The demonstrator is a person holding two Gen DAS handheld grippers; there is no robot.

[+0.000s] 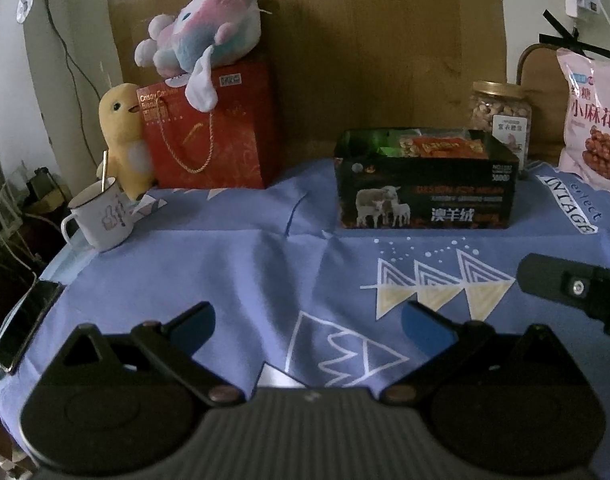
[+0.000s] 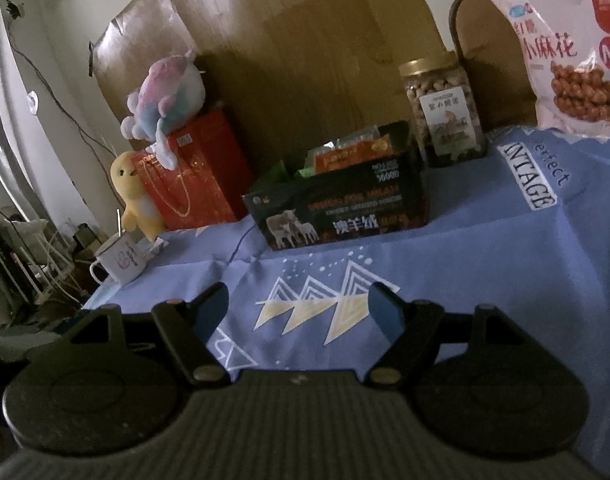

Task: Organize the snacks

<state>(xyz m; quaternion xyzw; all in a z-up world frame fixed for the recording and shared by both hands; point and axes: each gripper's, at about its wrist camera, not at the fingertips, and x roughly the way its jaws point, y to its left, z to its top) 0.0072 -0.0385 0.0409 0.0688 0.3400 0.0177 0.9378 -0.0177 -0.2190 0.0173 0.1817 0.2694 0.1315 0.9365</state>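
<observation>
Both claws hover low over the desk, which is draped in a blue cloth [image 1: 225,264] printed with white and cream triangles. The left claw [image 1: 309,322] stands wide, its blue-padded fingers apart with nothing between them; the right claw [image 2: 303,310] is likewise spread wide and holds nothing.

Toward the back of the desk sits an open black cardboard box with sheep pictured on its side [image 1: 425,200], and orange and green snack packets [image 1: 445,147] lie inside it. Just behind the box's right end stands a clear plastic jar of nuts with a gold lid [image 2: 441,108]. A large pink bag of fried twists [image 2: 565,52] leans upright at the far right, apart from the box.

At the left, a red paper gift bag [image 1: 217,136] carries a pastel plush toy [image 1: 209,28], beside a yellow plush duck [image 1: 123,136] and a white enamel mug [image 1: 101,216].
</observation>
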